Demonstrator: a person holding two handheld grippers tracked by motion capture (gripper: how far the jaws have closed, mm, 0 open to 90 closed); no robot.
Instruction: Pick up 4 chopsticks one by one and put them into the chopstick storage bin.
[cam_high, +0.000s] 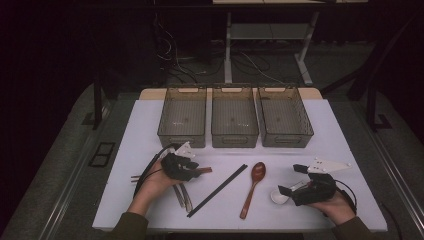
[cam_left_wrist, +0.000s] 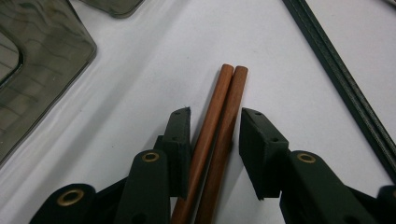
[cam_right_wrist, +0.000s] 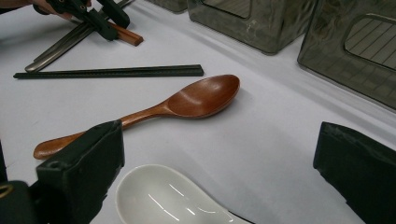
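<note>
A pair of brown wooden chopsticks (cam_left_wrist: 219, 116) lies on the white table (cam_high: 320, 130). My left gripper (cam_left_wrist: 215, 113) straddles the pair near one end. Its jaws stand a little apart, with a small gap at the right pad (cam_left_wrist: 259, 149), so it is open around them. From above, the left gripper (cam_high: 196, 169) sits left of centre with the chopsticks' tip (cam_high: 206, 170) poking out. My right gripper (cam_right_wrist: 219, 128) is wide open above a white ceramic spoon (cam_right_wrist: 163, 198) without touching it. In the high view the right gripper (cam_high: 291, 179) is at the front right, beside the white spoon (cam_high: 278, 196).
Three empty smoky plastic bins (cam_high: 234, 117) line the back of the table. A brown wooden spoon (cam_high: 254, 185), a pair of black chopsticks (cam_high: 217, 190) and metal chopsticks (cam_high: 183, 196) lie between the hands. The table's front edge is close behind both hands.
</note>
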